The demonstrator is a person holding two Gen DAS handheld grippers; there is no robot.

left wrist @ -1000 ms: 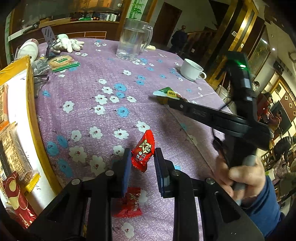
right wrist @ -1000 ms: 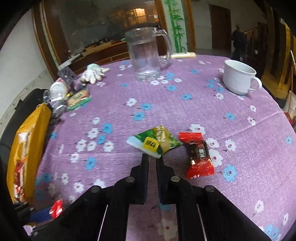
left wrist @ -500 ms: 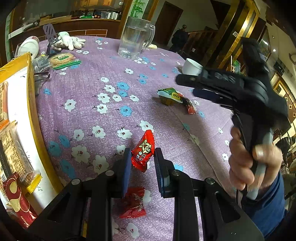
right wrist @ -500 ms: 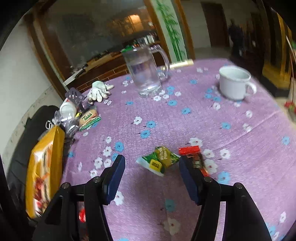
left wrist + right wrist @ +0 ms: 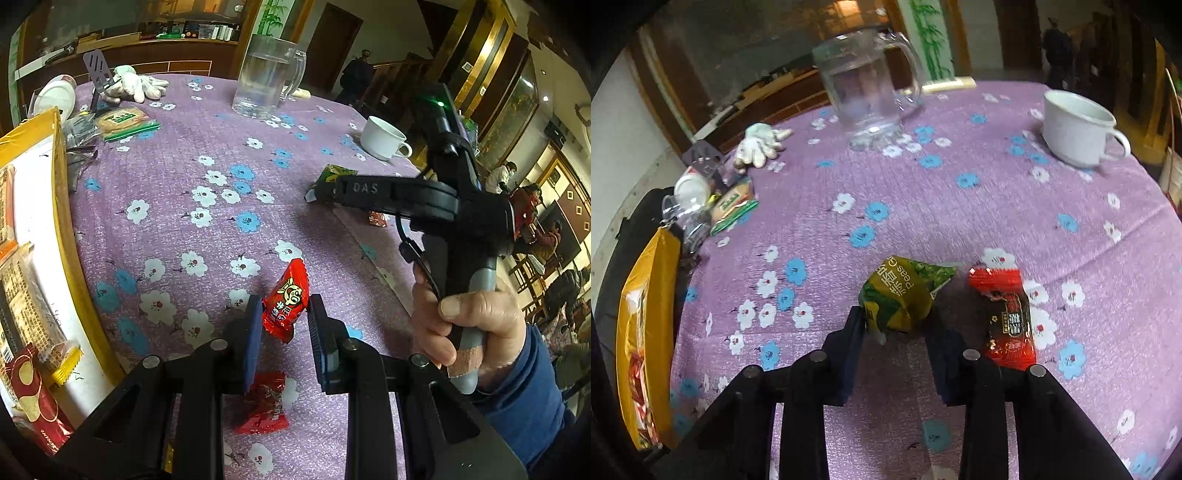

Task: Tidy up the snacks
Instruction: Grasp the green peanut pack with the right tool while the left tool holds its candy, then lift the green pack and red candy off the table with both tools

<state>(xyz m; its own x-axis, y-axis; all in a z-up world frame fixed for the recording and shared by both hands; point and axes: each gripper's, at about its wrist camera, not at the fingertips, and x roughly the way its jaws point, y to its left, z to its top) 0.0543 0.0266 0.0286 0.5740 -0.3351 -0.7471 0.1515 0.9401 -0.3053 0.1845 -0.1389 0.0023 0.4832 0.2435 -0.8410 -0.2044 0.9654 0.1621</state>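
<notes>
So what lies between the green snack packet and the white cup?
Only bare flowered tablecloth between green packet and cup, in the right wrist view.

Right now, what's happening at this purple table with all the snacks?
A person is sorting snacks with a hand-held claw in each hand. The left claw holds a small red snack packet up above the flowered tablecloth, with another red packet lying underneath. The right claw has just been closing around a green pea packet; whether it grips it yet, I can't tell. A red-and-black packet lies beside it, and a yellow box at the table's edge already holds snacks.
</notes>
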